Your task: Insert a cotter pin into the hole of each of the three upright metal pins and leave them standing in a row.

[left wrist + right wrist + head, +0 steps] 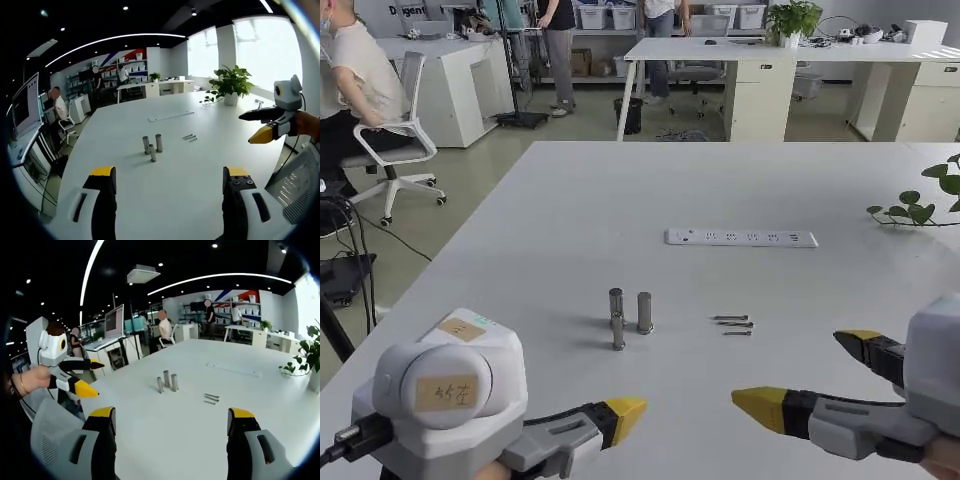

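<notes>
Your left gripper (pixel 168 175) and right gripper (pixel 172 415) gape wide, holding nothing. At centre frame stand three metal pins (pixel 629 316), with the cotter pins (pixel 733 325) lying to their right. These are likely light, stiff and slippery, so pinch one mid-length.

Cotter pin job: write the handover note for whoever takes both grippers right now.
Left gripper: open, empty, held over the near part of the white table.
Right gripper: open, empty, likewise.
Three short grey metal cylinder pins stand upright in a tight cluster mid-table, not in a row.
Three thin metal cotter pins lie loose on the table just right of them.
Done: nothing inserted.
Left: fit all three cotter pins, then line the cylinder pins up.
</notes>
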